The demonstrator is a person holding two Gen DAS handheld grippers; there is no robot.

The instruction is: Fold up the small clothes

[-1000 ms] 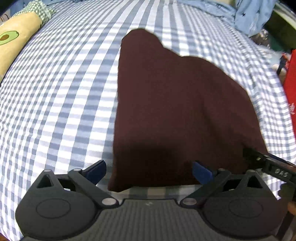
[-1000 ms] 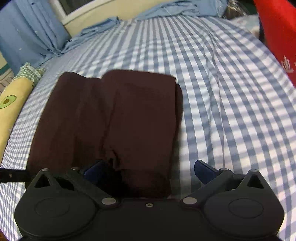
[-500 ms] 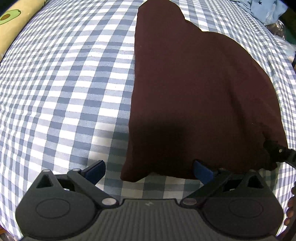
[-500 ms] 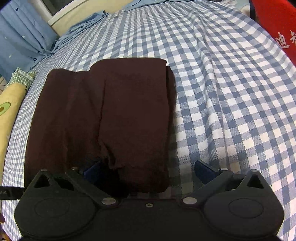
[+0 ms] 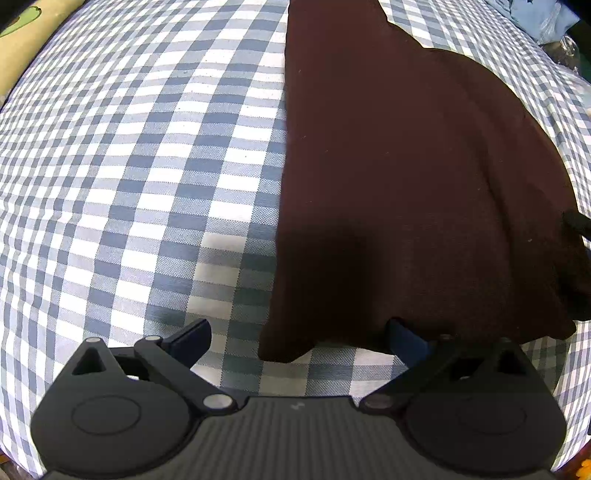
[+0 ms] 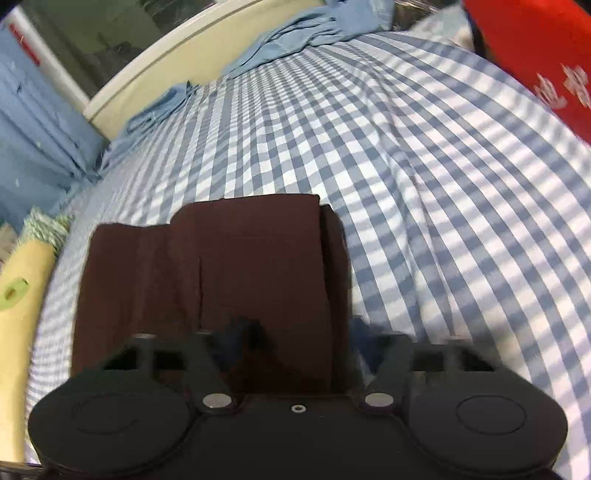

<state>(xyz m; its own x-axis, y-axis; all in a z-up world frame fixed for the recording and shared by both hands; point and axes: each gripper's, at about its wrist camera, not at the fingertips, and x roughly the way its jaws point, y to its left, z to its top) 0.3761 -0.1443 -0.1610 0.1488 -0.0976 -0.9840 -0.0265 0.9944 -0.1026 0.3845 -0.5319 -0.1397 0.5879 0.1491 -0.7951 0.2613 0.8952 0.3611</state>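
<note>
Now both tools gape wider, left tool [image 5: 299, 338] lower over the maroon garment [image 5: 417, 184], right tool [image 6: 291, 332] straddling it.

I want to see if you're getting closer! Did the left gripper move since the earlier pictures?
Yes. The left gripper moved forward and down toward the near edge of the dark brown cloth; the checkered sheet squares look bigger.

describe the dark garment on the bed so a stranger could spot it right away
Start with the bed's blue-and-white checked sheet. The dark maroon garment lies flat on it, partly folded into layers, close in front of both cameras. It is the only dark, plain piece: the nearby fabrics are light blue cloth and a yellow avocado-print pillow.
</note>
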